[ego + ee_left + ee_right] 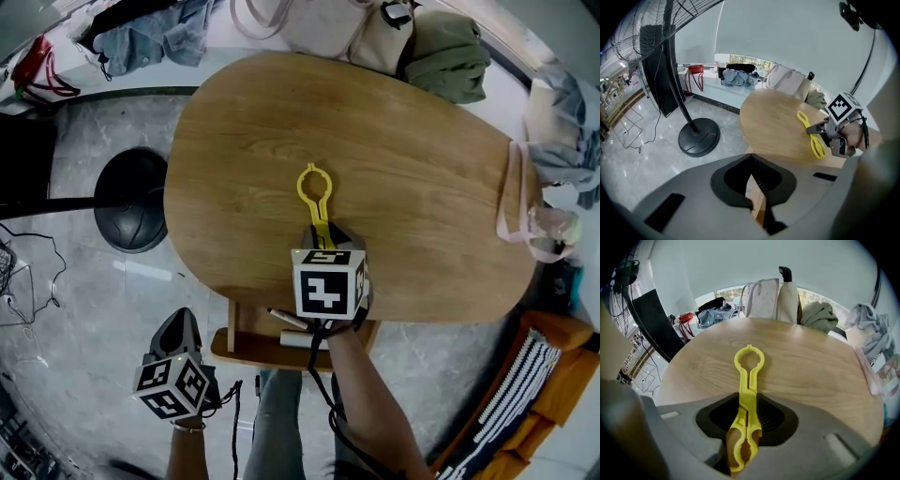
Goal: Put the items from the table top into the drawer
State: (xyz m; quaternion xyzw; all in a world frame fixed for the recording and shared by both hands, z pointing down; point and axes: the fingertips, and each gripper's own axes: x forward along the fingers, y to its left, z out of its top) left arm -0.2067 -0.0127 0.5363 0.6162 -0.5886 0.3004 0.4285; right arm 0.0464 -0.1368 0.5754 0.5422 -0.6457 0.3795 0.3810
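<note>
Head view: a pen-like item (287,319) is contained in the open drawer (242,349) under the table (412,169) edge. Left gripper view: the left gripper (751,158), pointed downward, is closed with nothing between its jaws. Right gripper view: the yellow tool (748,385), lying on the table, is clamped by the right gripper (746,402).

the right gripper (323,236) stands over the near edge of the table (422,141). it points steeply down and away from the person, with its marker cube on top. its jaws are closed on the handle end of a yellow tool (314,192), which fills the narrow gap between them. the right forearm (375,412) reaches to it from the near side of the table. the left gripper (180,323) hangs off the table, just beside the near edge on the person's left, also tilted down, with the left forearm (187,455) behind it. its jaws are together and nothing is between them.
</note>
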